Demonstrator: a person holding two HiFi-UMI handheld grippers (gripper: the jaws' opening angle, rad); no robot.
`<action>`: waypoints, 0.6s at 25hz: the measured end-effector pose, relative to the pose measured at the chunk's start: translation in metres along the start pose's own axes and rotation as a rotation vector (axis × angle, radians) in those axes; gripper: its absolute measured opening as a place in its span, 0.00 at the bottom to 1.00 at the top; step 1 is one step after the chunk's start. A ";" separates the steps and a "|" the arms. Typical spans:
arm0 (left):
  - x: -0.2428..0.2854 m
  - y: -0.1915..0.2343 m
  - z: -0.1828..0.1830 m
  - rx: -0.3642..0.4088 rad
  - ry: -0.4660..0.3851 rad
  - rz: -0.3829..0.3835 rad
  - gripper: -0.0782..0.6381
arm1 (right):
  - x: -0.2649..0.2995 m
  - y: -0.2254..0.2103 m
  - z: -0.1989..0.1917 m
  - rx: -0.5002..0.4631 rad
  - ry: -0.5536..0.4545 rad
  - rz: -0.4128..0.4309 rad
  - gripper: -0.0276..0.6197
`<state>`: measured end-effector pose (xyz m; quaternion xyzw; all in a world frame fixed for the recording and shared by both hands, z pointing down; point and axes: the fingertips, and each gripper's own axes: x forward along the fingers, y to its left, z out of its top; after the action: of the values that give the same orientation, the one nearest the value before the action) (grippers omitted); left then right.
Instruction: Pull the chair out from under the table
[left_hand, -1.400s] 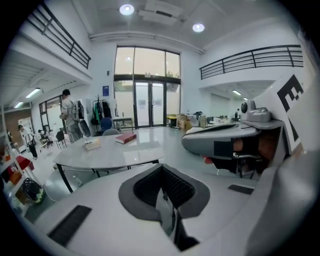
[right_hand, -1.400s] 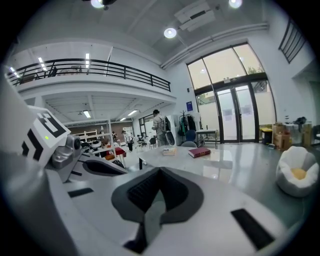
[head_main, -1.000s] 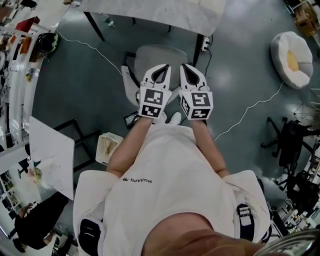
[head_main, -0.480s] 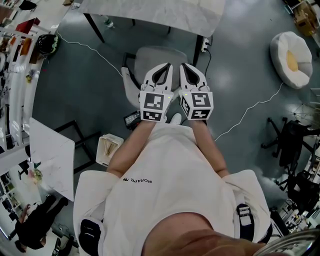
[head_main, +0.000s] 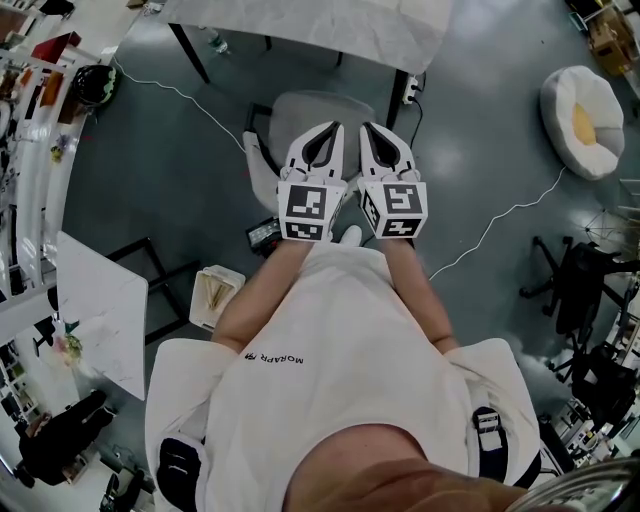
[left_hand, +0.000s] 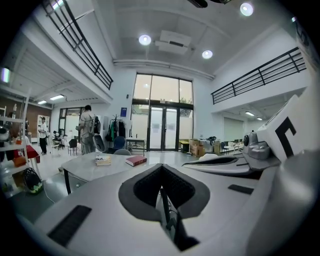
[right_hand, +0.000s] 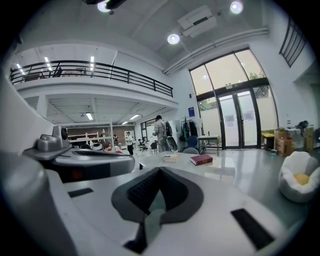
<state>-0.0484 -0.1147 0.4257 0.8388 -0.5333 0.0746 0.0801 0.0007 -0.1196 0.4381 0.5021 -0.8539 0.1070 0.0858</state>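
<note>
In the head view a grey-seated chair (head_main: 300, 108) stands on the floor just in front of the white-covered table (head_main: 330, 30), and my grippers partly hide it. My left gripper (head_main: 325, 135) and right gripper (head_main: 378, 135) hang side by side above the seat, both shut with nothing between the fingers and touching nothing. The left gripper view looks along the shut left gripper (left_hand: 161, 166) at the table top (left_hand: 90, 167). The right gripper view shows the shut right gripper (right_hand: 159, 170). Neither gripper view shows the near chair.
A red book (left_hand: 136, 160) lies on the table. On the floor are a white cable (head_main: 500, 215), a power strip (head_main: 410, 88), an open box (head_main: 215, 297) and a round white cushion (head_main: 585, 110). A white side table (head_main: 100, 310) stands at left, a black office chair (head_main: 580, 280) at right.
My left gripper has lifted slightly and tilted, its marker cube now closer to the right one. The right gripper has stayed put. A person at the lower left has walked further off.
</note>
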 end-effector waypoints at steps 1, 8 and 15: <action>0.000 0.000 0.000 0.004 0.000 0.002 0.11 | 0.000 0.000 0.001 -0.001 -0.003 0.001 0.05; -0.001 0.001 0.001 0.001 -0.013 0.017 0.11 | 0.001 0.002 0.002 -0.005 -0.008 0.004 0.05; -0.001 0.003 0.003 0.005 -0.025 0.038 0.11 | 0.001 0.002 0.005 -0.010 -0.019 0.005 0.05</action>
<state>-0.0519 -0.1159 0.4225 0.8295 -0.5501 0.0670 0.0696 -0.0013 -0.1206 0.4334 0.5004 -0.8565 0.0982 0.0798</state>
